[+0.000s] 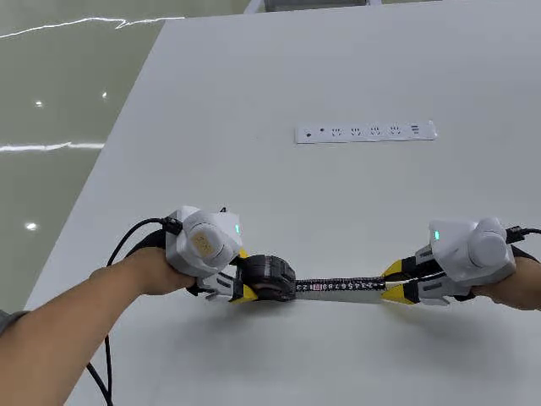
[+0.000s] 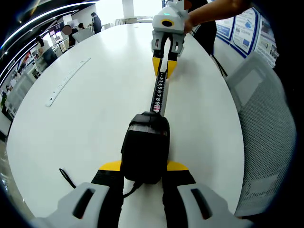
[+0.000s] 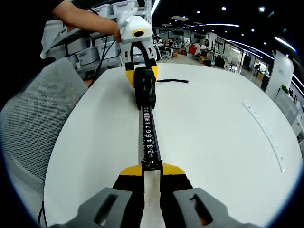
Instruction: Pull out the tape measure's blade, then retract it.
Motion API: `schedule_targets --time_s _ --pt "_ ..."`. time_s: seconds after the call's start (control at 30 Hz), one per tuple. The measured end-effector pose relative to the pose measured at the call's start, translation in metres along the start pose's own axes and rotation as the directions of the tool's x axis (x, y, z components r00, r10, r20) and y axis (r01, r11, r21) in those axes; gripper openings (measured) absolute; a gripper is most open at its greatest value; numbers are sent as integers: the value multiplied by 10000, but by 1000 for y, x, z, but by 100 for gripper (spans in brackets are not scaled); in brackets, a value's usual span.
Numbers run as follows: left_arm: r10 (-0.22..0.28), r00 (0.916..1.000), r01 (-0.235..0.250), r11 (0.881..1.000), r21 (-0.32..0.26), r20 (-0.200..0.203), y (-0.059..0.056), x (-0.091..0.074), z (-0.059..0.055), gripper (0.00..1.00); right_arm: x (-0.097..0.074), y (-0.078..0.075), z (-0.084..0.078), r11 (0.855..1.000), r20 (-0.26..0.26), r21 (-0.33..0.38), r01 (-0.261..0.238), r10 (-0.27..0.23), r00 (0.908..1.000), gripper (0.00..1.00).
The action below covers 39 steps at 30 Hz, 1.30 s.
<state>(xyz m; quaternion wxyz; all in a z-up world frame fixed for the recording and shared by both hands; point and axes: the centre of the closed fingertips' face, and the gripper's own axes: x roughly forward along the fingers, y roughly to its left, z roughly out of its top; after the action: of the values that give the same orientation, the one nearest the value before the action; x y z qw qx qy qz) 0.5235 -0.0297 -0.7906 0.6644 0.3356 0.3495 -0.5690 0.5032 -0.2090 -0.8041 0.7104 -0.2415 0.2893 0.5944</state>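
**Tally at the tabletop**

One tape measure [image 1: 269, 278] with one blade [image 1: 338, 285], two grippers (a left gripper [image 1: 244, 275] and a right gripper [image 1: 392, 282]), one power strip [image 1: 365, 132], one mesh chair [image 3: 28, 123], one tabletop [image 1: 254, 169].

On the tape measure's blade [image 3: 149, 135] the white numbers 2, 3, 4, 5, 6, 7, 8, 9 can be read, running toward its black case [image 3: 145, 87], then a red mark nearer the case; other print is too small to read.

bright, even overhead light | floor glare | fisheye edges warped
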Motion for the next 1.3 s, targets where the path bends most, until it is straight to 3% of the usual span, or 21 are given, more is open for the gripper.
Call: schedule_targets --time_s 1.3 --pt "-25 10000 25 10000 73 -78 0 0 1 27 -11 3 -3 10000 -54 70 -46 46 10000 9"
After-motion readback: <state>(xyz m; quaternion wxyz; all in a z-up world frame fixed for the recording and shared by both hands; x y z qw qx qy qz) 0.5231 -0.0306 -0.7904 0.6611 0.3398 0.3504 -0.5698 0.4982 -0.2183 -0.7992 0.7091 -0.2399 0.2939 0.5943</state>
